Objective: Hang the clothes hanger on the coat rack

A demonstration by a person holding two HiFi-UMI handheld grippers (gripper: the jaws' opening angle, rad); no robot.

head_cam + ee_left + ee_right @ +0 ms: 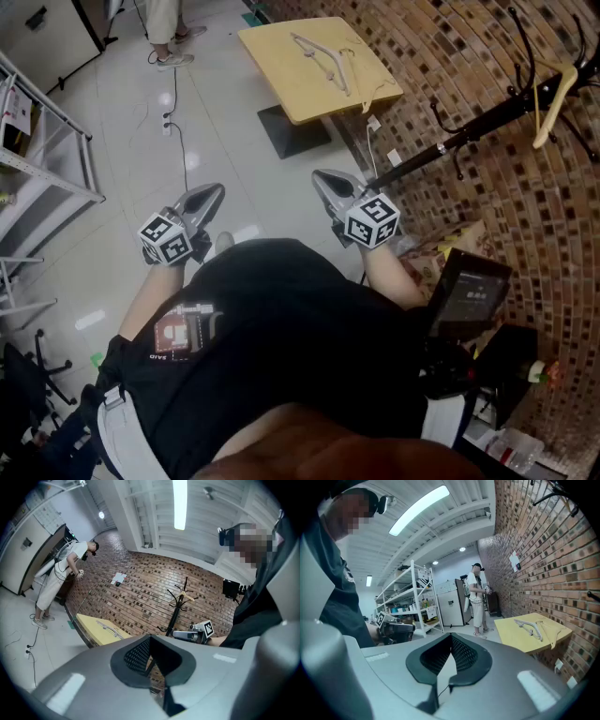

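Observation:
Two pale wooden clothes hangers (323, 58) lie on a yellow table (281, 84), ahead of both grippers; they also show in the left gripper view (108, 629) and the right gripper view (529, 626). The black coat rack (478, 122) stands against the brick wall at the right, with one pale hanger (555, 98) hooked on it. The rack (177, 606) and its hanger (186, 596) show small in the left gripper view. My left gripper (202, 200) (150, 641) and right gripper (330, 187) (451, 637) are held in front of the person's body, both shut and holding nothing.
A brick wall (450, 47) runs along the right. A person (169, 28) stands beyond the table. White metal shelving (47, 141) fills the left side. A dark screen (469, 291) sits at the person's right hip. Cables (173, 122) lie on the tiled floor.

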